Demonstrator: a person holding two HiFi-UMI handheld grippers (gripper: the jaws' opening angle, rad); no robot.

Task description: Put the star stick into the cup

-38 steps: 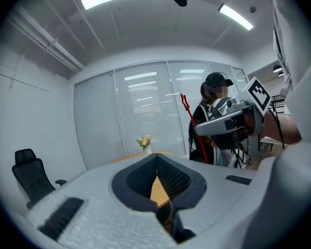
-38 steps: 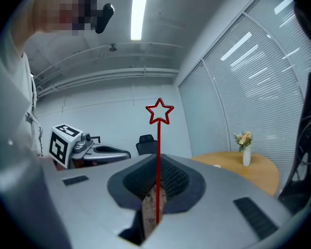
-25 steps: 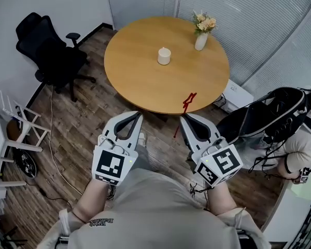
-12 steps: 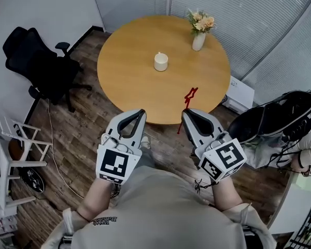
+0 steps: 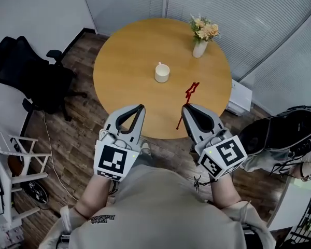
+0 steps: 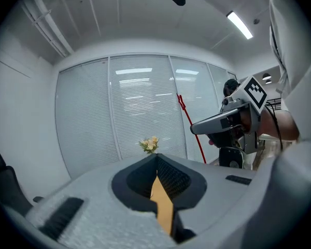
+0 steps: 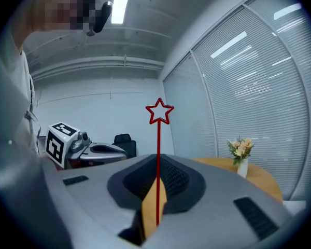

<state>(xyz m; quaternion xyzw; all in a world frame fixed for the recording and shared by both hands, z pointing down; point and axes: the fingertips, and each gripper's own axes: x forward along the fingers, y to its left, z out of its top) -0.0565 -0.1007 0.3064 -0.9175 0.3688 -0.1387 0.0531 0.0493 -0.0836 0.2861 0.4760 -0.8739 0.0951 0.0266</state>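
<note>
Head view shows the star stick (image 5: 191,91) pinched between the right gripper's (image 5: 185,108) jaws, with its star over the round table (image 5: 125,56), near the cup (image 5: 162,72) but apart from it. A vase of flowers (image 5: 200,46) stands beyond. The left gripper (image 5: 140,107) hovers alongside, its jaws pressed together and empty. A black chair (image 5: 31,79) sits to the left.

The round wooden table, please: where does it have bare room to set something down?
The round wooden table is bare left of the white cup and between cup and near edge. The white vase of flowers crowds the far right.
</note>
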